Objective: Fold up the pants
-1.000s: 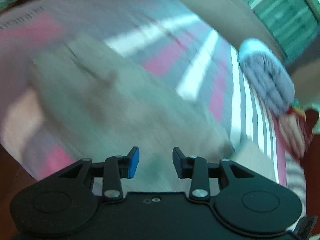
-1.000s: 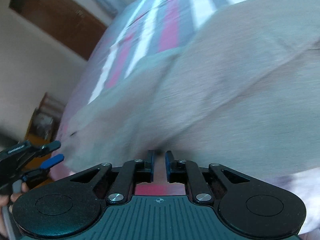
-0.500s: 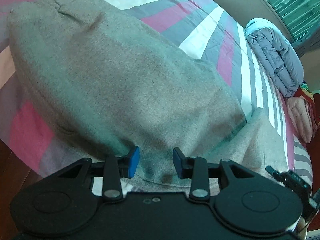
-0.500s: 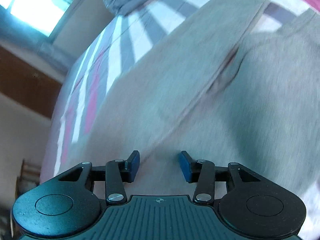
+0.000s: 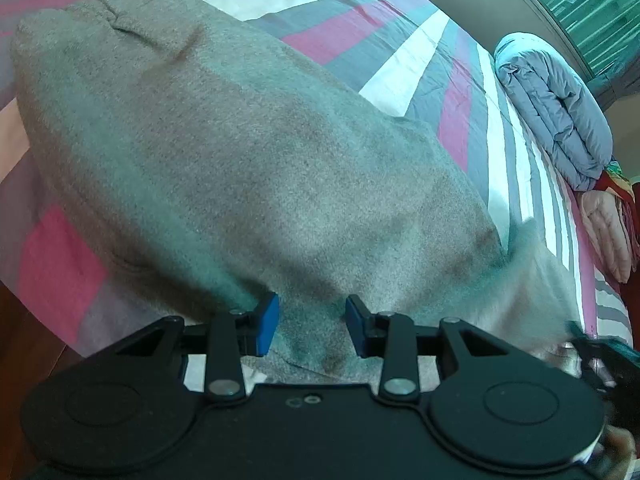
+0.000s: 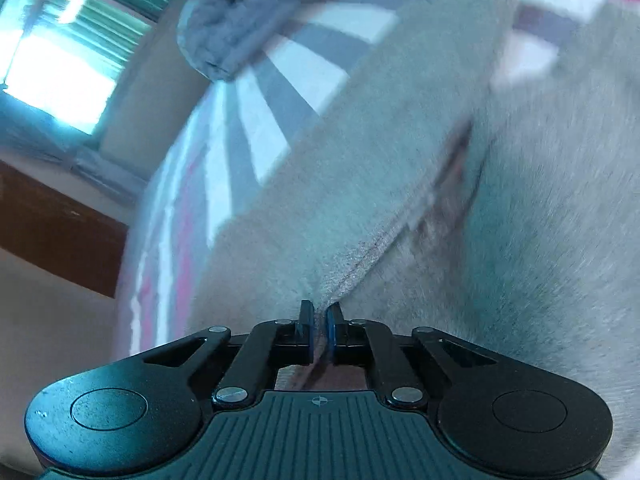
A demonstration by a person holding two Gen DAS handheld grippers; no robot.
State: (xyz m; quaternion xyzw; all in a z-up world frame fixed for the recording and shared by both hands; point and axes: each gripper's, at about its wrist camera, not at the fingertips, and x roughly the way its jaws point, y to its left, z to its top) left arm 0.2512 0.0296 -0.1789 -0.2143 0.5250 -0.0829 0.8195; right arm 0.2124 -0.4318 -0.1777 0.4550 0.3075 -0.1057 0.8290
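Both grippers sit on the grey fleece pants [image 5: 248, 168]. The right gripper [image 6: 319, 322] has just clamped shut, pinching a seam ridge between its fingers, while the left gripper [image 5: 312, 322] stays parted, cloth between its fingers unpinched. One hold is made, so the fold can likely begin.

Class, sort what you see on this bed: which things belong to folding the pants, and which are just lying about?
Part of the job:
grey pants
left hand-held gripper
right hand-held gripper, shut on the pants' edge

Lying about:
folded blue-grey quilt
pink quilt
striped bedsheet
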